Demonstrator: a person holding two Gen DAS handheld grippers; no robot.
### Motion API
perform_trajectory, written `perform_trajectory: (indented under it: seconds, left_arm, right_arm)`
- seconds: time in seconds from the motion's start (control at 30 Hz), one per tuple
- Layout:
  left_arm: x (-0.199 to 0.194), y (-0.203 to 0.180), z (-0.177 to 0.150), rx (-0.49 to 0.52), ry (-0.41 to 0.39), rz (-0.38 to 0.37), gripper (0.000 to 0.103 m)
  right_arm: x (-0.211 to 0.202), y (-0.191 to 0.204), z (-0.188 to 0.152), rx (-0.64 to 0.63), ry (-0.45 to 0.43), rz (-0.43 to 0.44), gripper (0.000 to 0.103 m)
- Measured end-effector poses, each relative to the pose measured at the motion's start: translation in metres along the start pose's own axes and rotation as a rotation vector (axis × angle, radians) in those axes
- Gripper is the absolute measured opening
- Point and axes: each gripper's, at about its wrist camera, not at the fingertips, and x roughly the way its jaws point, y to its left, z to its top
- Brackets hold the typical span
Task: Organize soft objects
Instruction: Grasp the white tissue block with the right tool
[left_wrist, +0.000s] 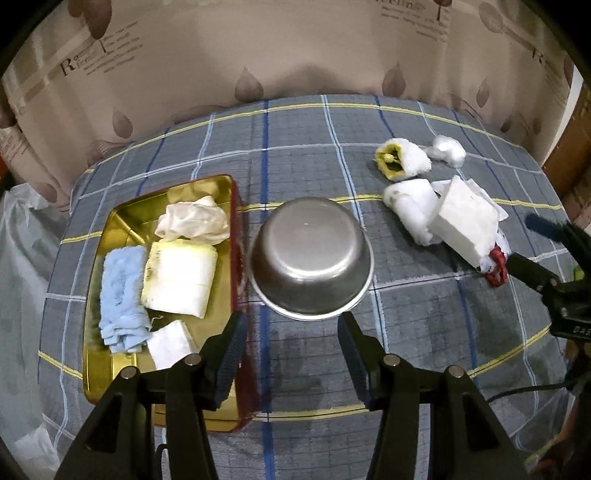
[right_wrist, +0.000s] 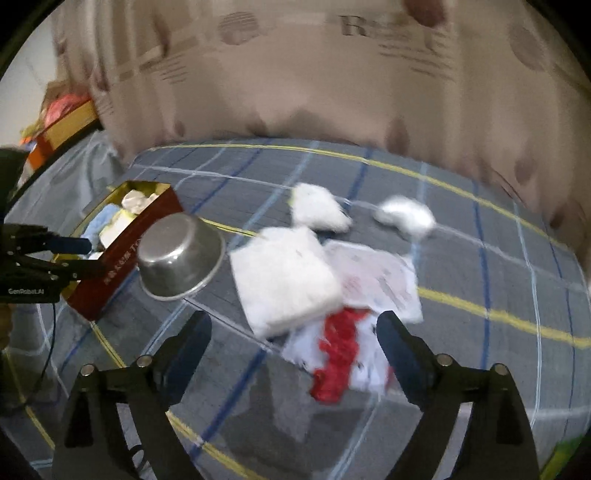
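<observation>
Left wrist view: left gripper (left_wrist: 291, 332) released, nothing between jaws; upturned steel bowl (left_wrist: 311, 258) just ahead; gold tin (left_wrist: 110, 218) ahead-left, already holding blue towel (left_wrist: 123, 299) and pale cloths; loose pile well off to right

Right wrist view, blurred: right gripper (right_wrist: 293, 338) spread wide, empty; red-and-white cloth (right_wrist: 340, 350) between jaws, untouched; folded white pad (right_wrist: 284, 280) just ahead. Judged light, limp, compressible, not fragile; pinch bunched red middle, single layers likely slip
</observation>
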Motion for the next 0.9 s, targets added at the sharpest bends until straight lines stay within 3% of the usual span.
perform_trajectory:
  seconds: [0.33, 0.4, 0.47, 0.5, 0.73, 0.9]
  left_arm:
    - [0.005, -0.004, 0.006, 0.0, 0.023, -0.002, 0.052]
    - [0.007, -0.006, 0.009, 0.0, 0.024, 0.0, 0.052]
    - [0.009, -0.007, 0.011, 0.0, 0.026, -0.001, 0.052]
    - [0.01, -0.008, 0.013, 0.0, 0.026, -0.004, 0.052]
    - [0.019, -0.03, 0.032, 0.013, 0.019, -0.03, 0.052]
    - [0.023, -0.053, 0.048, 0.024, -0.01, -0.06, 0.052]
  right_arm:
    - [0.048, 0.006, 0.016, -0.104, 0.077, -0.007, 0.092]
    - [0.051, 0.006, 0.015, -0.105, 0.076, -0.006, 0.088]
    - [0.052, 0.008, 0.014, -0.11, 0.077, -0.004, 0.072]
    - [0.054, 0.007, 0.013, -0.11, 0.082, -0.004, 0.072]
    - [0.029, -0.008, 0.011, -0.051, -0.004, -0.033, 0.069]
    - [0.0, -0.051, 0.007, 0.056, -0.067, -0.147, 0.069]
